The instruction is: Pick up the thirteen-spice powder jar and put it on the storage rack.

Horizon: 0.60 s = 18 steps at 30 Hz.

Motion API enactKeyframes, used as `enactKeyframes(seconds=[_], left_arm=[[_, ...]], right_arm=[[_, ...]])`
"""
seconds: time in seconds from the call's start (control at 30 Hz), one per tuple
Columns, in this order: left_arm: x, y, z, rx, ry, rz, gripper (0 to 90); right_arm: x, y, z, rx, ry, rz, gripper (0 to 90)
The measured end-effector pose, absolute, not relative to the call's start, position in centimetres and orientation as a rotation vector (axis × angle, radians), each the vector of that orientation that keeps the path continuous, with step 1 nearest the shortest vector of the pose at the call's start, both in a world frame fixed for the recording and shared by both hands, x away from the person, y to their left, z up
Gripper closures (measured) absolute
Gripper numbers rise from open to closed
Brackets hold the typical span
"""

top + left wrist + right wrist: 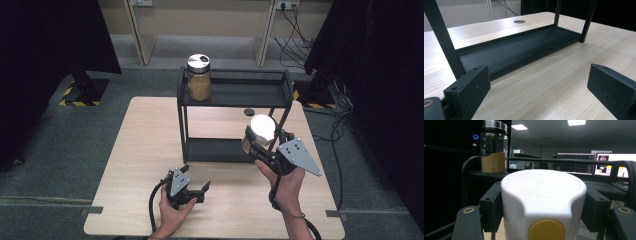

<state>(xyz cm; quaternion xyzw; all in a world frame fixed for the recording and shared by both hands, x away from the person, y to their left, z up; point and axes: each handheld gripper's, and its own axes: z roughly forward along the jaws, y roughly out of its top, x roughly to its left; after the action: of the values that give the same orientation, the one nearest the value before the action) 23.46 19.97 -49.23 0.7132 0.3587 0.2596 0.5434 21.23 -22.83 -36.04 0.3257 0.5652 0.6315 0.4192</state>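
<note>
Dark curtains flank a pale wooden counter (140, 165) carrying a black two-tier rack (235, 95) — that is my working area.

Right claw (262, 137): its jaws are closed against both sides of a white-lidded container (544, 195), which I hold raised in front of the rack, near its right front post and just below the level of the top shelf. In the right gripper view the white lid with its yellow button sits squarely between the jaws, and the grip looks firm.

Left claw (192, 190): jaws spread wide with nothing between them, low over the counter in front of the rack's bottom shelf (519, 50), which is bare.

Further out, a glass jar (199, 77) of tan powder with a metal lid stands on the left end of the top shelf.

Assessment: one jar appears shelved, and the container is lifted but not yet placed. I judge roughly half remains — carry it over the top rail, set it on the shelf to the jar's right, release.
</note>
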Motion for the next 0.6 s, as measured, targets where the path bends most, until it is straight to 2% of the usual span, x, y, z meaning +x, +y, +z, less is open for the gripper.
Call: enactKeyframes(seconds=[0.6], left_arm=[[23.4, 19.9, -49.2, 1.695, 0.849, 0.619, 3.8]], right_arm=[[21.3, -23.2, -32.9, 0.778, 1.366, 1.604, 31.1]])
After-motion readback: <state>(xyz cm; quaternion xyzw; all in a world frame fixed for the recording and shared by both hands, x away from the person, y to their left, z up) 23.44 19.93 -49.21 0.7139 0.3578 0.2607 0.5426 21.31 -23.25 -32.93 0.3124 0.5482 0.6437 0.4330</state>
